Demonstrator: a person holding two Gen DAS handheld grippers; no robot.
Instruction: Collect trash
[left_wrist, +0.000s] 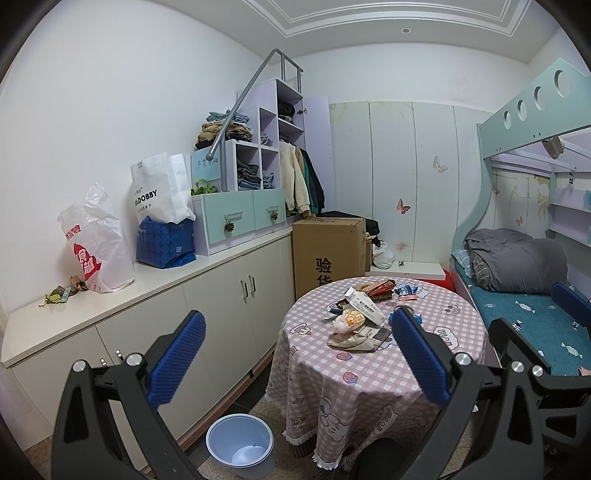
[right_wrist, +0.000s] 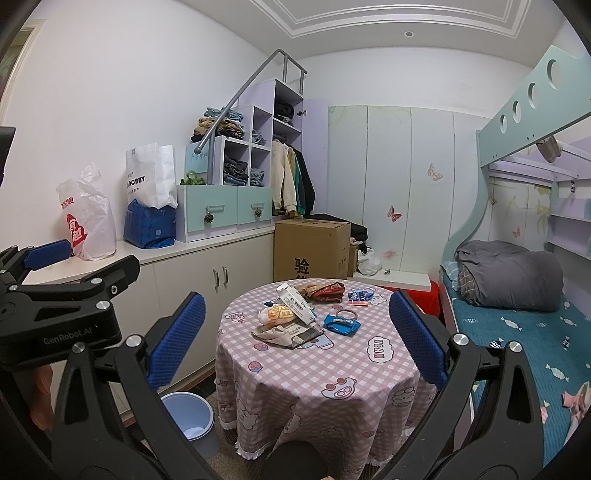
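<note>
Above a round, pink-checked tabletop (right_wrist: 317, 373), the left gripper (left_wrist: 297, 363) and right gripper (right_wrist: 295, 341) hang wide and empty, wrappers (right_wrist: 341, 324) heaped toward its far edge, bin (left_wrist: 240, 445) on the floor beside it.

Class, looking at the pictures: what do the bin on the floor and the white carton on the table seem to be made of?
Bin: likely plastic, a smooth pale blue moulded wall with a soft sheen. White carton: probably thin printed cardboard, with flat faces and crisp folded edges.

Black frames, ribbed blue fingers (left_wrist: 177, 362)
</note>
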